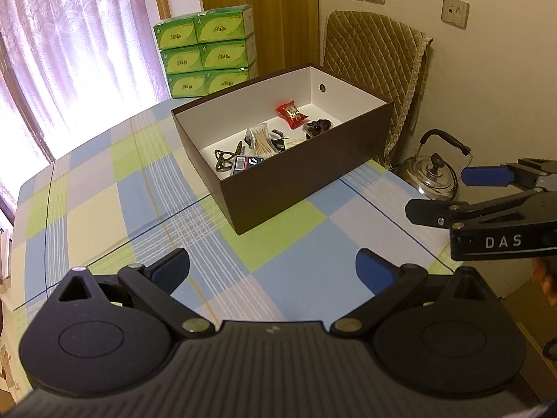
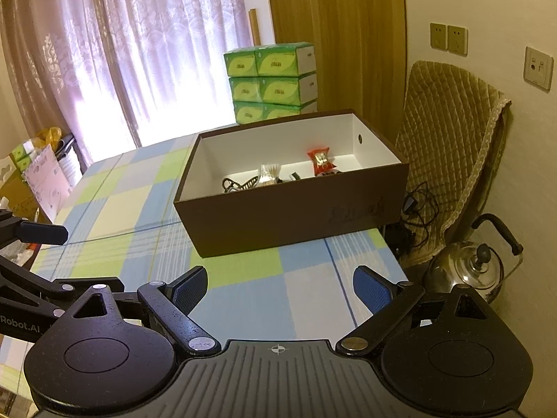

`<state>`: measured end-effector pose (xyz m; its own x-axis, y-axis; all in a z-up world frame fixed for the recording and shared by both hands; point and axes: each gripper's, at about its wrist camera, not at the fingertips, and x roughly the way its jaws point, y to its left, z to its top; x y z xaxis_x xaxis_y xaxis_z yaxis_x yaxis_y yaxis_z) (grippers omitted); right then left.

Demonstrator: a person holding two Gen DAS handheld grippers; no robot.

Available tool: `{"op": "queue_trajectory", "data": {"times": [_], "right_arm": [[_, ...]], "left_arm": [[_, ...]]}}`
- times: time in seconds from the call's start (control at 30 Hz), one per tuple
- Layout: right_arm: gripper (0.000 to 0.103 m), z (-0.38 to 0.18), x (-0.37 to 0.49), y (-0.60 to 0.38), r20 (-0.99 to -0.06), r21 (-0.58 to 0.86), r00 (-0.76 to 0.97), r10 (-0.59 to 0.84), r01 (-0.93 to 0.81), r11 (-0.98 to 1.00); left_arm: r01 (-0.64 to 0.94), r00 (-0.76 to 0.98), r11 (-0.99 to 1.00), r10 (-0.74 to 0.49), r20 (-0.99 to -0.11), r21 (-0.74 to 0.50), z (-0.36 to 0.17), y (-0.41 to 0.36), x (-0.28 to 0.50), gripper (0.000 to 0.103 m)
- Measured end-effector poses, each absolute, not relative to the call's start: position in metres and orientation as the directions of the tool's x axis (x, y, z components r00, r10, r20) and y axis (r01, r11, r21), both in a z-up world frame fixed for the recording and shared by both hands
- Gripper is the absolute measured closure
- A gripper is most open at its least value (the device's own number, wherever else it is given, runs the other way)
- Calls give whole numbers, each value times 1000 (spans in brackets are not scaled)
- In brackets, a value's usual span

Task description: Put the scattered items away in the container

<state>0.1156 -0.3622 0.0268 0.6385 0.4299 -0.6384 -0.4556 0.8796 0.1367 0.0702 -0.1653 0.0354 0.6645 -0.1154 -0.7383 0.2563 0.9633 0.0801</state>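
White letters "DAS" stand on the black body of the right hand-held gripper (image 1: 487,191) where it enters the left wrist view from the right edge, and the partial text "Robot.AI" shows on the left hand-held gripper (image 1: 273,271) body at the left edge of the right wrist view. A faint dark script runs along the near wall of the brown box (image 2: 292,216), too dim to read; the small blue pack (image 1: 243,163) inside carries a barcode label whose print is too small to make out, as is the print on the green tissue boxes (image 2: 275,80) stacked behind the tabletop (image 1: 104,191). Both hand-held grippers hover side by side above the near part of the checked tabletop, aimed toward the box, with part of a hand (image 1: 544,278) visible under the right one. The left hand-held gripper is spread wide, its blue pads far apart with nothing between them; the right hand-held gripper (image 2: 280,291) is likewise spread wide and empty. The box sits at the far right of the tabletop, open-topped with a white interior, and holds the items: a red snack packet (image 1: 291,113), a bag of cotton swabs (image 1: 261,137), a dark hair clip (image 1: 226,158), the blue pack and a dark wrapped piece (image 1: 316,127). A steel kettle (image 2: 470,271) stands low beside the tabletop, near a quilted chair cover (image 2: 449,132).
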Motion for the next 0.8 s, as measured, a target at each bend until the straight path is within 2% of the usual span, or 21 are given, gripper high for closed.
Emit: {"op": "queue_trajectory", "data": {"times": [0.8], "right_arm": [[7, 12, 101, -367, -675, 116, 629, 386, -426, 897]], "left_arm": [[271, 625, 961, -128, -770, 61, 17, -166, 58, 2]]}}
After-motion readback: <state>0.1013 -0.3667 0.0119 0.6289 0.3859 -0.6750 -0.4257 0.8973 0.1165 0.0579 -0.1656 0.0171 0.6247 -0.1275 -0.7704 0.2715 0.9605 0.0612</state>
